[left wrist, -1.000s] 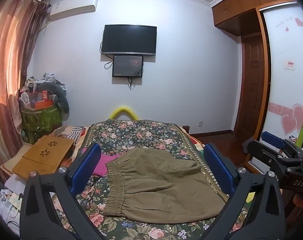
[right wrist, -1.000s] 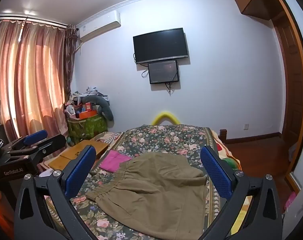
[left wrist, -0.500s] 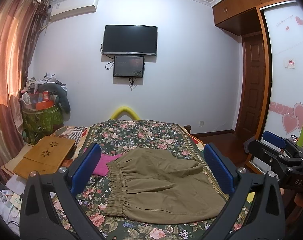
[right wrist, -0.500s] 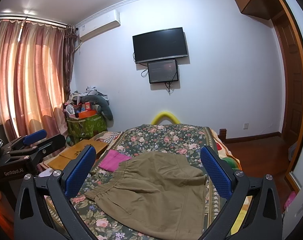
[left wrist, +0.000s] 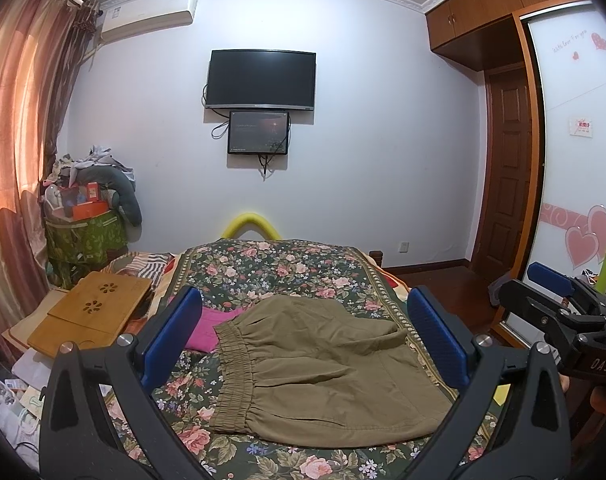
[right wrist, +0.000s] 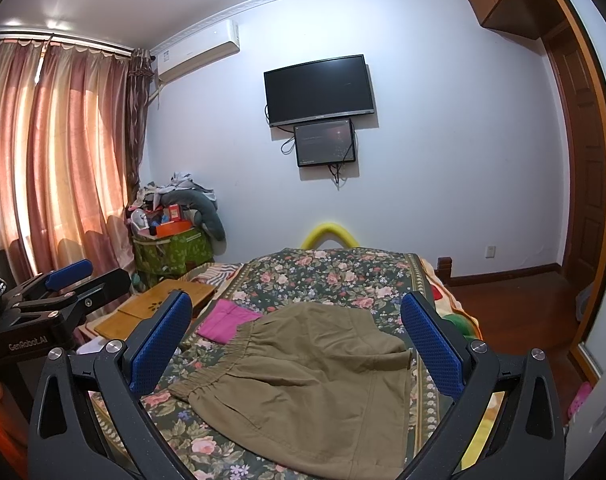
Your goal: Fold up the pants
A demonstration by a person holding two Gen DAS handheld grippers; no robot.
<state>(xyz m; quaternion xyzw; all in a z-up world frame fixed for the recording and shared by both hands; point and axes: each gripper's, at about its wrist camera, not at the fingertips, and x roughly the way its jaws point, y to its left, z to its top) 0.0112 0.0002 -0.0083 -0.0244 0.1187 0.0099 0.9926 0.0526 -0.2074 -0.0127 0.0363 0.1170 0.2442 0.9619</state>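
Olive-khaki pants (left wrist: 323,372) lie bunched on the floral bedspread (left wrist: 279,268), elastic waistband to the left. They also show in the right wrist view (right wrist: 315,376). My left gripper (left wrist: 303,340) is open and empty, held above the near end of the bed with the pants between its blue pads. My right gripper (right wrist: 299,348) is open and empty too, a little to the right. Each gripper shows in the other's view: the right one (left wrist: 559,300), the left one (right wrist: 63,284).
A pink cloth (left wrist: 211,328) lies beside the waistband. A bamboo lap tray (left wrist: 91,308) sits left of the bed, with a cluttered green bin (left wrist: 83,236) behind it. A door (left wrist: 507,168) and wardrobe stand at the right. A TV (left wrist: 261,80) hangs on the far wall.
Both grippers have shifted only slightly; the left view has drifted a little. Both stay open and the pants have not moved.
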